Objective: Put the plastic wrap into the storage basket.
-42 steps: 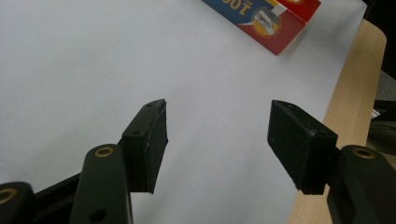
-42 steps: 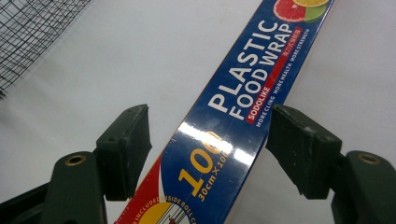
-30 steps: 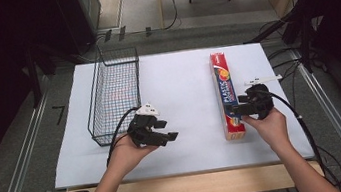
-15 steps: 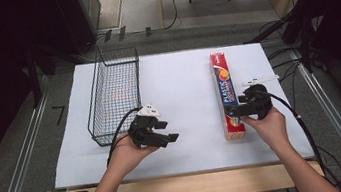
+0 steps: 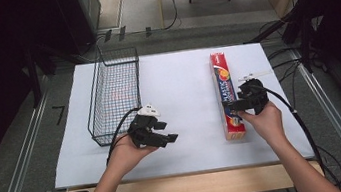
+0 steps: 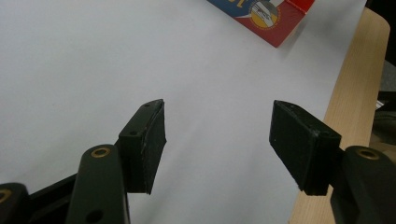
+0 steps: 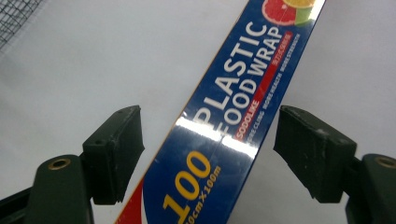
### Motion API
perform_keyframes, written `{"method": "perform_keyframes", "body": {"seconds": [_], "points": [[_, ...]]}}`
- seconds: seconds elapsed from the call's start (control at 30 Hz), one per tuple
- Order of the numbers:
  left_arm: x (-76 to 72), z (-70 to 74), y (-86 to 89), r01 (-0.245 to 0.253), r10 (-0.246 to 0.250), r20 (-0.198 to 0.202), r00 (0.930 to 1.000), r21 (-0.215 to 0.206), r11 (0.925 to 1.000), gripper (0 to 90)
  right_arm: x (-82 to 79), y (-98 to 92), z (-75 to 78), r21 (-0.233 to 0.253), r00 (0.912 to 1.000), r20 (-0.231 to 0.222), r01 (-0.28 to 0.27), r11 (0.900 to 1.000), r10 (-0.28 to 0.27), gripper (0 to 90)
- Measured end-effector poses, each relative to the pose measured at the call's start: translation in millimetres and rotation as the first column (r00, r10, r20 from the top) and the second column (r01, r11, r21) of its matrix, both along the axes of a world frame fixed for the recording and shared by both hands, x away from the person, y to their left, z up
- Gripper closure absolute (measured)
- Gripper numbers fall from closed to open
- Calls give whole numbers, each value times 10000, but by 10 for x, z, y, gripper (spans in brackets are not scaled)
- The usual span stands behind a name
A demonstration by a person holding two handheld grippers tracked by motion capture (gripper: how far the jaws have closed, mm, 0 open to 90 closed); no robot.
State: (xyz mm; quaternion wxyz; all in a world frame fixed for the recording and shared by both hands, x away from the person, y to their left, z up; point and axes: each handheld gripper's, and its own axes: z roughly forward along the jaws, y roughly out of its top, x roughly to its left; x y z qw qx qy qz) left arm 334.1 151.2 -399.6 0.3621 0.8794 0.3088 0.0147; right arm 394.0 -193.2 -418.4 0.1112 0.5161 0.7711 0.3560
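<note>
A long red and blue box of plastic food wrap (image 5: 226, 95) lies lengthwise on the white table cover (image 5: 182, 89), right of centre. My right gripper (image 5: 233, 101) hovers at the box's middle, open, its jaws straddling the box (image 7: 224, 135) with a gap on each side. My left gripper (image 5: 167, 132) is held over bare cover near the front, left of centre, open with nothing between its jaws (image 6: 217, 140). One end of the box (image 6: 266, 14) shows at the top of the left gripper view.
A black wire basket (image 5: 114, 95) stands on the left part of the cover; its mesh corner (image 7: 16, 18) shows in the right gripper view. The wooden table edge (image 6: 355, 93) runs along the front. Cables (image 5: 303, 122) trail from both grippers.
None of note: both hands and the box stand where they were a second ago.
</note>
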Motion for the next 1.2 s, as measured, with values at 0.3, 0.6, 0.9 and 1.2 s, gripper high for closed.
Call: {"method": "perform_keyframes", "body": {"seconds": [0.3, 0.6, 0.9, 1.2], "points": [[11, 8, 20, 29, -29, -26, 10000, -47, 10000, 367, 290, 56, 17, -122, 9968, -533, 598, 9981, -604, 182], [5, 2, 9, 127, -127, -122, 9998, -31, 9999, 367, 477, 186, -96, -1053, 9922, -748, 914, 9902, -996, 152], [16, 3, 30, 89, -90, -118, 9999, -27, 10000, 367, 662, 292, -276, -1619, 9839, -1239, 1081, 9809, -1289, 162], [15, 4, 34, 96, -96, -115, 9999, -3, 10000, 367, 576, 327, -332, -2021, 9836, -1363, 890, 9753, -1180, 196]]}}
